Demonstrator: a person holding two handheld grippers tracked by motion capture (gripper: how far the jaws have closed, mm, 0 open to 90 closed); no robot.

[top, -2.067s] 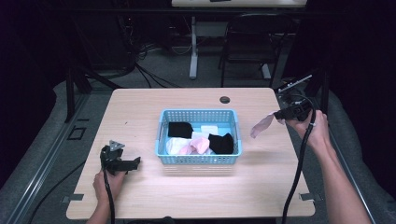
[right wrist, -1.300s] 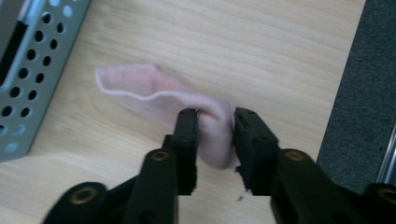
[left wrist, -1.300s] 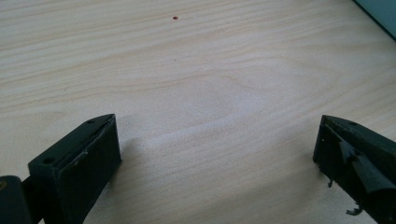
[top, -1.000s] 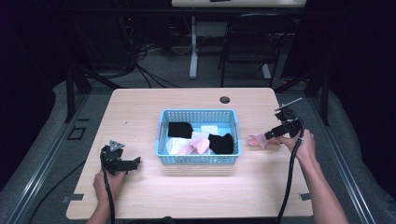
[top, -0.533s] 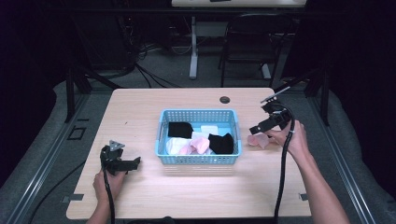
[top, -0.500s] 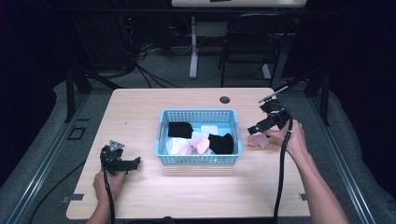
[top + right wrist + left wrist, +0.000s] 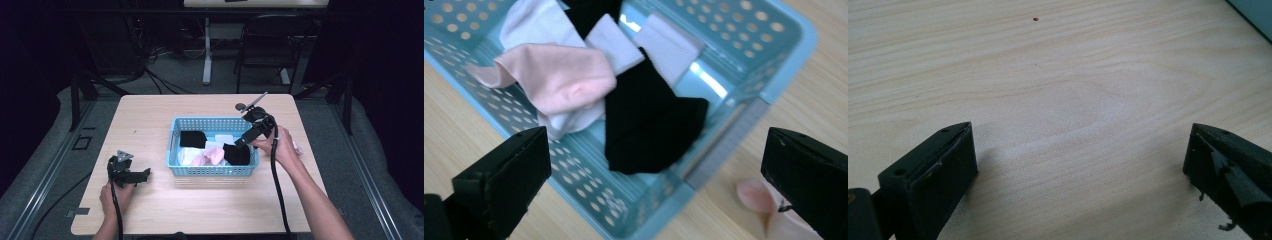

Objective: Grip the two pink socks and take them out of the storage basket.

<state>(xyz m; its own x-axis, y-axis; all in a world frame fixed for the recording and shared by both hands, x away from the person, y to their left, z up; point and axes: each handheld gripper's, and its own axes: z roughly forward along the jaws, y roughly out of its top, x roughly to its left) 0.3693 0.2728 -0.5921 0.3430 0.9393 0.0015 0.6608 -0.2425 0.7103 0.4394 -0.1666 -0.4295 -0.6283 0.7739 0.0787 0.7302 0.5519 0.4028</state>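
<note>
A light blue plastic basket (image 7: 214,172) with perforated walls sits near the middle of the wooden table (image 7: 150,135). It holds a loose heap of socks. A black sock (image 7: 649,120) lies folded at the basket's right end, by the corner nearest the right gripper. A pale pink sock (image 7: 559,80) is bunched beside it, lying over a white sock (image 7: 531,22). Another black sock (image 7: 192,139) lies toward the far left of the basket, and two more white pieces lie at the far side.

The right gripper (image 7: 246,137) hangs over the basket's right end, tilted down at the black sock there. Its jaws are spread wide and hold nothing. On the table just outside the basket's right wall lies another pink sock (image 7: 769,210). It is partly hidden behind the right hand (image 7: 284,147) in the high view, so its shape is hard to make out.

The left gripper (image 7: 142,176) rests low at the table's near left, well apart from the basket. Its jaws are spread wide over bare wood, with nothing between them. The left hand (image 7: 114,195) grips it from behind.
</note>
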